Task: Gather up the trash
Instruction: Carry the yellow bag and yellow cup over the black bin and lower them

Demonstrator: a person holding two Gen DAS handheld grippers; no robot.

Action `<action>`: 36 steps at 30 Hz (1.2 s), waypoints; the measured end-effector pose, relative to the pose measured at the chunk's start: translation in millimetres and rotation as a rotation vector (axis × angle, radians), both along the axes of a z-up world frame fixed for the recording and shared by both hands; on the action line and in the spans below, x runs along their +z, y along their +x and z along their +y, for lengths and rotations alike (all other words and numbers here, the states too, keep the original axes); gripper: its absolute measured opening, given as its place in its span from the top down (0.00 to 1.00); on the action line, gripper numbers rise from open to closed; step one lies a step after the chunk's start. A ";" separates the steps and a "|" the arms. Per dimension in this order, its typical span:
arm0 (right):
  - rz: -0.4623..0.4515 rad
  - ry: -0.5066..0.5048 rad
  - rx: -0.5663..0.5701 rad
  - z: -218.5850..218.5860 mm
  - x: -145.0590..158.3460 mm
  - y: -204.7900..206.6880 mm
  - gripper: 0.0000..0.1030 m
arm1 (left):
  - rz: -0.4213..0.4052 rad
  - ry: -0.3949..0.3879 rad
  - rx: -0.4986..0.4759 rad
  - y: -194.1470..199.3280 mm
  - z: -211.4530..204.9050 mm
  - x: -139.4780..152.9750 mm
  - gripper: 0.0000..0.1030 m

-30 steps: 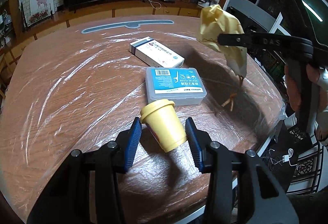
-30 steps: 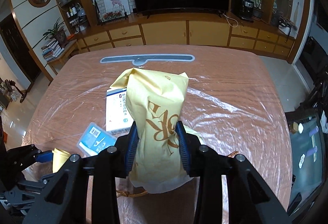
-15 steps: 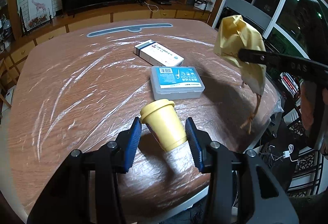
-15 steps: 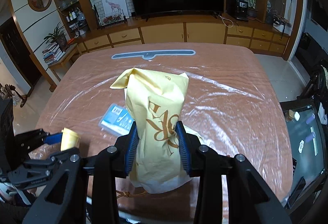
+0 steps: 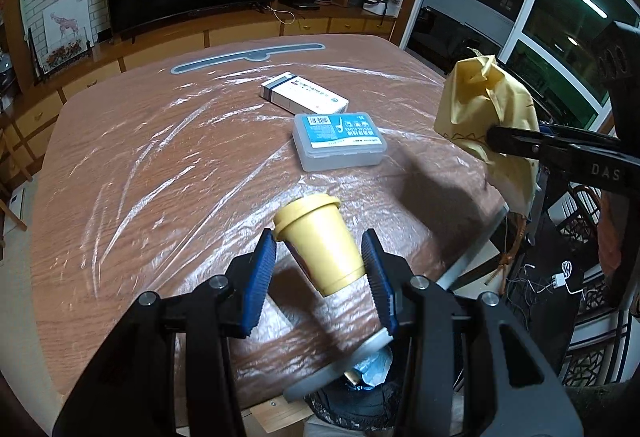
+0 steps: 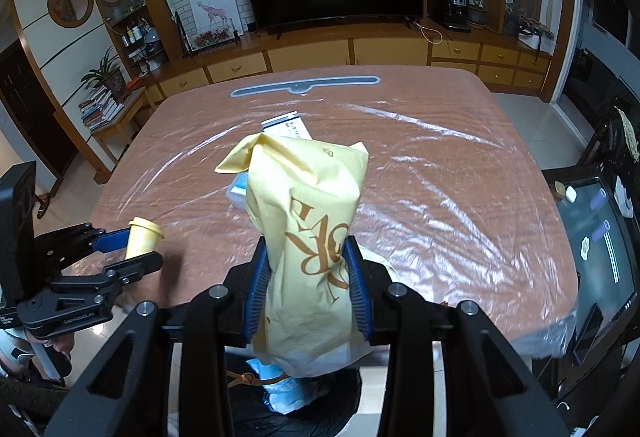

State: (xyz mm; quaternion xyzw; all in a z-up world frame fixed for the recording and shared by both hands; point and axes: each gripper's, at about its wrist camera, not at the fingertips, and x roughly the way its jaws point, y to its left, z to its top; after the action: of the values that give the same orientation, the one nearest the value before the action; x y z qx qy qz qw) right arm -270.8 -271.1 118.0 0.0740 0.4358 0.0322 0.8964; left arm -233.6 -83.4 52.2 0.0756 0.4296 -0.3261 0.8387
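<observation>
My left gripper is shut on a yellow lidded cup, held tilted above the table's near edge. The cup also shows in the right wrist view. My right gripper is shut on a crumpled yellow paper bag with gold lettering, held past the near edge. The bag also shows in the left wrist view, at the right. A dark trash bin with blue and white scraps lies below both grippers; it also shows in the left wrist view.
A clear box with a blue label and a white carton lie on the plastic-covered wooden table. A grey strip lies at the far edge. A TV and cabinets stand behind.
Both grippers have pulled back from the table towards its near edge, still holding the cup and the bag. The bin has come into view below them.
</observation>
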 end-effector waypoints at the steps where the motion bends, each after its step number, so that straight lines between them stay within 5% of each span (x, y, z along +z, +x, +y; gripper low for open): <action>1: -0.001 0.000 0.002 2.0 0.3 -3.6 0.65 | -0.002 0.003 -0.002 -2.6 0.5 0.2 0.55; 19: 0.029 0.054 0.199 14.3 3.6 -71.9 0.65 | -0.005 0.024 0.027 -77.0 -2.8 6.7 0.55; 36: 0.130 0.086 0.335 22.5 -41.0 -109.1 0.65 | 0.039 0.077 0.067 -122.2 -19.2 -21.5 0.55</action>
State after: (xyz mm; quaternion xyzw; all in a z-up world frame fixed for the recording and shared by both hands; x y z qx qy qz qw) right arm -379.9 -248.5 77.1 0.0403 0.4972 0.1947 0.8445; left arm -355.8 -102.6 30.7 0.0869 0.4604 -0.2825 0.8371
